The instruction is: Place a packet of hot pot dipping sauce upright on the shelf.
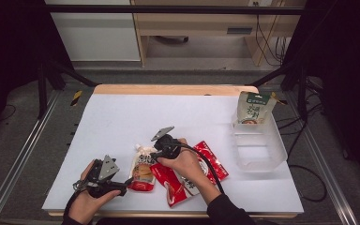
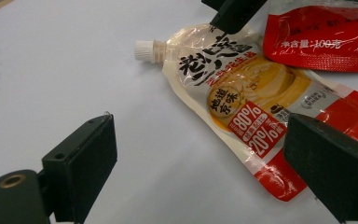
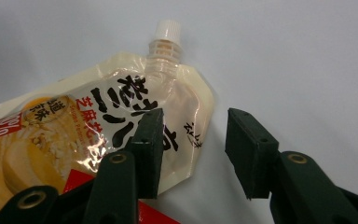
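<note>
One spouted pouch [image 1: 142, 168], two red packets [image 1: 194, 174].

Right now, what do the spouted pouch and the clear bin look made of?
Spouted pouch: looks like glossy flexible plastic film, going by the creases and glare streaks across the print; its ribbed white cap seems hard plastic. Clear bin: probably rigid translucent plastic, since the white table shows through its straight walls.

the spouted sauce pouch [image 2: 242, 100] carries large black chinese characters toward 12 o'clock, a round badge reading 地道京味 at its centre, and a red panel with "80%" and "20%" toward 5 o'clock. the red packet [image 2: 324, 39] reads "100克".
</note>
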`<state>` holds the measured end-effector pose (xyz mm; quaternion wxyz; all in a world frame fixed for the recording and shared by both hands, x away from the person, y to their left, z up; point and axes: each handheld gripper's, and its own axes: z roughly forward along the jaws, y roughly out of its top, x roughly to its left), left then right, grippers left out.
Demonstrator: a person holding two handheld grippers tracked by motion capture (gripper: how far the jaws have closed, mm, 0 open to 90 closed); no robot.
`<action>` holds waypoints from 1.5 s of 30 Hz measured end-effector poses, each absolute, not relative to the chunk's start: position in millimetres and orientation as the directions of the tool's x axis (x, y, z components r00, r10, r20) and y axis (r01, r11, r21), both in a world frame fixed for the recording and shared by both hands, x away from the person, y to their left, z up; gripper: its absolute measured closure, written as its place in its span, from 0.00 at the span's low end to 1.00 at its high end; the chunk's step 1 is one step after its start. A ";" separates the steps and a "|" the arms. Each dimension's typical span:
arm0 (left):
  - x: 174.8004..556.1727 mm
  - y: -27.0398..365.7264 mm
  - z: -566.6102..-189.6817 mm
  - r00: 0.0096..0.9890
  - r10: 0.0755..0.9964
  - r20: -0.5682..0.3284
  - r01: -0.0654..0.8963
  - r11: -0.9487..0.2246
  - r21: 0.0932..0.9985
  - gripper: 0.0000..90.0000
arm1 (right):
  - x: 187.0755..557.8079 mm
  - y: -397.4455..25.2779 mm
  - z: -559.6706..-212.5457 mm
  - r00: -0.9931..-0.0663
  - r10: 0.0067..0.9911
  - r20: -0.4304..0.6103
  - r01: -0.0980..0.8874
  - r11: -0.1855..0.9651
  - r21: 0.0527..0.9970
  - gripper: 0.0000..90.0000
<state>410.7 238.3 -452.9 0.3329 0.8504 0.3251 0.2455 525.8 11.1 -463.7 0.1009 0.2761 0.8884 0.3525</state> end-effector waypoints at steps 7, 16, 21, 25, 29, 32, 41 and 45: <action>410.3 238.1 -452.9 0.674 0.711 0.201 0.387 -0.571 0.724 0.11 | 525.9 14.7 -471.4 -0.828 0.559 0.033 0.439 0.612 0.658 0.63; 410.8 239.4 -452.0 0.669 0.715 0.204 0.388 -0.570 0.725 0.11 | 518.6 17.5 -471.2 -0.830 0.558 0.015 0.429 0.620 0.656 0.79; 412.2 242.2 -450.8 0.659 0.723 0.205 0.389 -0.562 0.730 0.11 | 514.6 21.5 -469.6 -0.844 0.537 -0.001 0.400 0.630 0.666 0.96; 413.4 246.1 -448.9 0.649 0.733 0.203 0.391 -0.550 0.738 0.12 | 512.4 26.6 -465.8 -0.851 0.525 -0.033 0.362 0.629 0.688 0.98; 414.3 250.7 -446.5 0.638 0.748 0.185 0.393 -0.523 0.756 0.12 | 509.2 33.6 -452.2 -0.862 0.505 -0.055 0.315 0.618 0.720 0.99; 414.7 256.0 -441.3 0.633 0.755 0.171 0.386 -0.500 0.775 0.13 | 504.1 39.0 -439.8 -0.872 0.484 -0.079 0.274 0.614 0.740 0.99; 419.3 272.6 -404.6 0.663 0.733 0.153 0.325 -0.466 0.823 0.17 | 482.1 36.4 -399.4 -0.896 0.424 -0.129 0.162 0.584 0.795 1.00; 424.9 270.8 -393.5 0.702 0.694 0.158 0.300 -0.490 0.819 0.19 | 469.8 32.1 -384.7 -0.904 0.398 -0.154 0.112 0.569 0.815 1.00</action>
